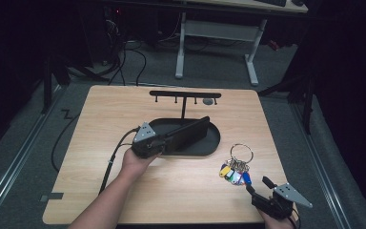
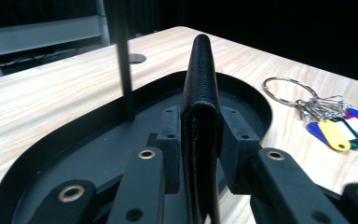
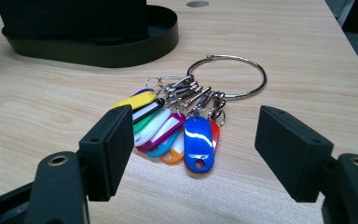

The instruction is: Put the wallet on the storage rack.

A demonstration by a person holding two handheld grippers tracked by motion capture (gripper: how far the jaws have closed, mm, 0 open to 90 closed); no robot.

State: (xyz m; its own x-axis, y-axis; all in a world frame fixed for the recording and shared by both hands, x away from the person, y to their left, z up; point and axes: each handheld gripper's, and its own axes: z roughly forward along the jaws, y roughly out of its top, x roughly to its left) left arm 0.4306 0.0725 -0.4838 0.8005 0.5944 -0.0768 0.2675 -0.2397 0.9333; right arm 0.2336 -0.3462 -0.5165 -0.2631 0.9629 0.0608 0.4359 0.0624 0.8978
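A black wallet (image 1: 188, 132) stands on edge over the black oval tray (image 1: 214, 144), slanting up to the right. My left gripper (image 1: 169, 140) is shut on its near end. In the left gripper view both pads press the wallet (image 2: 201, 93) above the tray (image 2: 51, 154). A steel key ring with several coloured tags (image 1: 236, 167) lies on the wood to the right of the tray. My right gripper (image 1: 259, 186) sits just behind it near the table's front right corner. Its jaws stand open, with the tags (image 3: 182, 121) on the table ahead of the right gripper (image 3: 198, 144), untouched.
A thin black post rises from the tray's back and carries a bar with small hooks (image 1: 185, 94); the post (image 2: 123, 70) stands left of the wallet. A grey grommet hole (image 1: 208, 101) sits behind it. Bare wood lies left and front of the tray.
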